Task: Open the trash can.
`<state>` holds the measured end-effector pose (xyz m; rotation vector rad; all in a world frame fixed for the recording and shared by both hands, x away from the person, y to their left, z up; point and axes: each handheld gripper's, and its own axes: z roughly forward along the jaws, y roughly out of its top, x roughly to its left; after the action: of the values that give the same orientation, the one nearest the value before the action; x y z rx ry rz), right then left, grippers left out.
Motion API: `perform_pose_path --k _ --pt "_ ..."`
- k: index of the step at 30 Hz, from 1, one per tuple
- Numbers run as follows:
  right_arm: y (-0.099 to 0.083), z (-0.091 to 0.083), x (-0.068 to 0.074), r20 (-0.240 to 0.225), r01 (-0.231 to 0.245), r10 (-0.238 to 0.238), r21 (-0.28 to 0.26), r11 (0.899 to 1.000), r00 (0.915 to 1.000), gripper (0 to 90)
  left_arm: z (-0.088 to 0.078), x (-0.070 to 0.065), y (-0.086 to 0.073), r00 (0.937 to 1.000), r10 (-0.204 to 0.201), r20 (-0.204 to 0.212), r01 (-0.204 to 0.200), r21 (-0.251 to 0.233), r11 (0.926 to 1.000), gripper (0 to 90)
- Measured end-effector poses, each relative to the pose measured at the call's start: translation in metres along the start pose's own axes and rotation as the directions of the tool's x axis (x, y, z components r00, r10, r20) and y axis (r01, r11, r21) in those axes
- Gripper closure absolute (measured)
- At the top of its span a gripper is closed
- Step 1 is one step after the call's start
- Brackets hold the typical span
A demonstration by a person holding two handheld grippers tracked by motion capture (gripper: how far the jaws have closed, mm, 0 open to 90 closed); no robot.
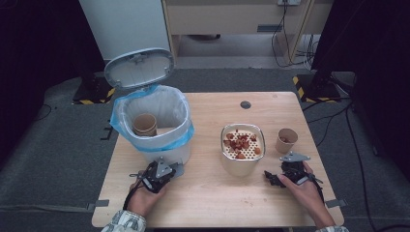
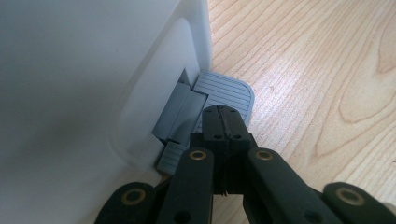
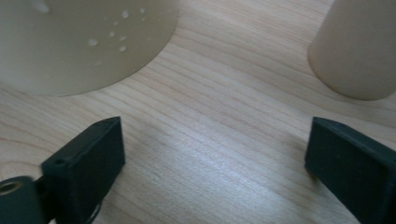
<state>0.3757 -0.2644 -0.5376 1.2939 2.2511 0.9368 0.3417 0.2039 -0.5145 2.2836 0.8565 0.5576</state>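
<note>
Pedal point(image 2: 224, 93) under shut, empty left gripper point(image 2: 225, 122) keeps bin point(image 1: 154, 121) lid up, left of frame. Right gripper point(image 3: 212, 154) gapes empty near cup point(image 1: 286, 140), centre-right. Risk: tips slipping off pedal would drop lid.

Materials and finishes, tabletop scene.
Pale matt wood-grain table point(image 1: 208, 193); smooth white plastic pedal bin point(image 2: 70, 84) with ribbed grey plastic pedal point(image 2: 226, 91); brown paper cup point(image 1: 286, 140); matt black plastic jaws.
</note>
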Motion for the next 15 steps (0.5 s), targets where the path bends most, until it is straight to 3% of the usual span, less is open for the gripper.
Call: perform_pose_path --k 5,8,10,12,15 --pt "0.0 -0.004 -0.003 0.024 -0.001 0.001 -0.014 1.0 0.9997 9.2 0.0 0.0 0.0 1.0 0.005 0.0 -0.005 0.002 1.0 89.9" --pt "0.0 -0.012 -0.007 0.078 -0.005 0.008 -0.044 0.999 0.997 10.3 0.0 0.0 0.0 1.0 0.005 0.0 -0.005 0.002 1.0 89.9" --pt "0.0 -0.013 -0.008 0.086 -0.008 0.012 -0.052 0.999 0.9962 10.3 0.0 0.0 0.0 1.0 0.004 0.001 -0.004 0.001 1.0 89.9" --pt "0.002 -0.017 -0.014 0.128 -0.031 0.043 -0.092 0.995 0.9908 10.3 0.0 0.0 0.0 1.0 0.004 0.0 -0.004 0.001 1.0 89.9" --pt "0.002 -0.019 -0.017 0.145 -0.048 0.063 -0.105 0.993 0.9874 10.4 0.0 0.0 0.001 1.0 0.006 -0.001 -0.006 0.002 1.0 89.9"
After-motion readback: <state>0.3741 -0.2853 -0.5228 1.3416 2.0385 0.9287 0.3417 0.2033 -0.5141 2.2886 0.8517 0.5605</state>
